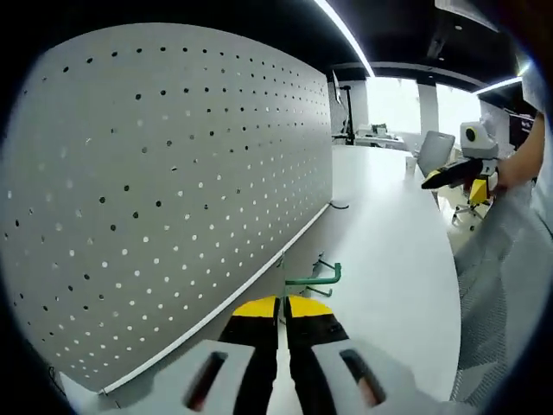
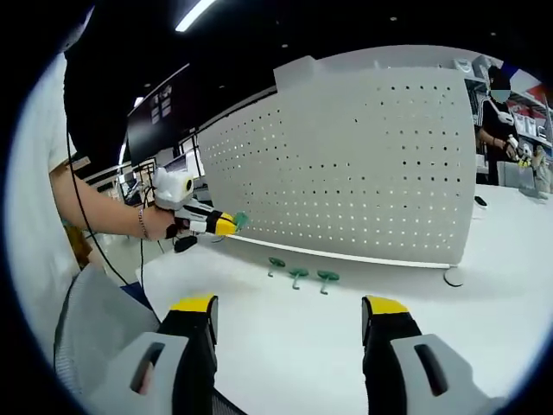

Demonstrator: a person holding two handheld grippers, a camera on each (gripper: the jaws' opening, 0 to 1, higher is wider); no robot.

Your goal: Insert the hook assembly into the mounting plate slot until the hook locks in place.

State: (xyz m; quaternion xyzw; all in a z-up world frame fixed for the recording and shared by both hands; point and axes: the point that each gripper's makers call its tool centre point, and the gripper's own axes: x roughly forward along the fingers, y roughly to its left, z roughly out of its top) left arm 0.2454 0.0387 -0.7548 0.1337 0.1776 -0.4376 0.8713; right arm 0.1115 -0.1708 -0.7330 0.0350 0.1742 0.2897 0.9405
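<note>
The white pegboard mounting plate (image 1: 173,190) stands upright on the white table, with rows of small holes. My left gripper (image 1: 282,304) is shut on a green hook (image 1: 318,277), which sticks out ahead of the yellow tips, close to the plate's lower edge. In the right gripper view the same plate (image 2: 363,164) stands across the table, and the left gripper (image 2: 207,223) holds the green hook (image 2: 239,220) near the plate's left end. My right gripper (image 2: 289,307) is open with nothing between its jaws, back from the plate. It also appears as the right gripper (image 1: 462,173) far right.
Three spare green hooks (image 2: 298,275) lie on the table (image 2: 484,259) in front of the plate. A round white foot (image 2: 452,277) sits at the plate's right corner. A person (image 2: 497,112) stands in the background. A grey sleeve (image 1: 501,285) runs along the table's right side.
</note>
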